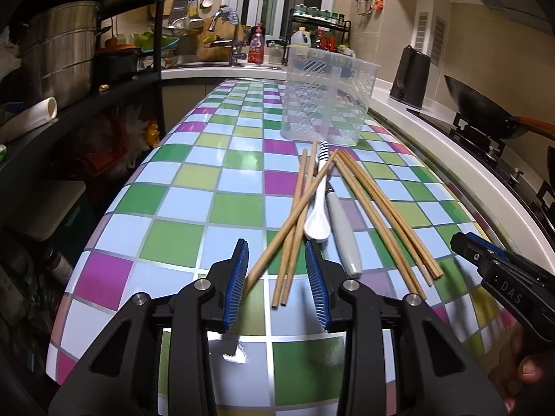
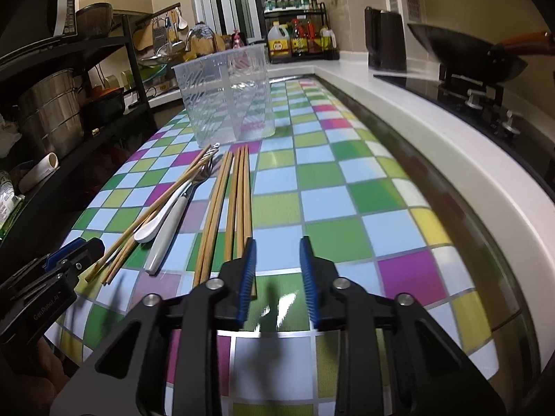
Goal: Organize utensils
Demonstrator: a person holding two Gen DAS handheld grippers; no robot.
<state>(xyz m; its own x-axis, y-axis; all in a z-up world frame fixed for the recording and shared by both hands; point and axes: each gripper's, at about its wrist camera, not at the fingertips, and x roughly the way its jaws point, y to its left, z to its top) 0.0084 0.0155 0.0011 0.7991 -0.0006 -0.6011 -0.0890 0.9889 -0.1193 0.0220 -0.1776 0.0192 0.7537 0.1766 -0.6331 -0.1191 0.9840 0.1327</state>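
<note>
Directly ahead of both cameras, a worktop [image 1: 180, 208] covered in a checked pattern of blue, green, purple and yellow squares holds a loose scatter of utensils. Wooden chopsticks [image 1: 378, 215] lie in two groups, some crossing each other, with a white spoon [image 1: 317, 223] and a grey-handled fork [image 1: 343, 235] between them. Beyond the pile, near its far ends, stands a clear plastic container [image 1: 329, 97], upright and divided inside.

The left gripper [image 1: 277, 270] hovers low at the near ends of the left group of chopsticks; its blue-padded jaws stand partly apart, with the chopstick ends lying in the gap but not pinched. The right gripper [image 2: 277, 270] sits just right of the right group of chopsticks [image 2: 239, 201]; its jaws are narrowly parted over bare worktop, holding nothing, its left pad just beside the nearest stick.

A black wok [image 2: 468, 55] rests on the stove at the right.
</note>
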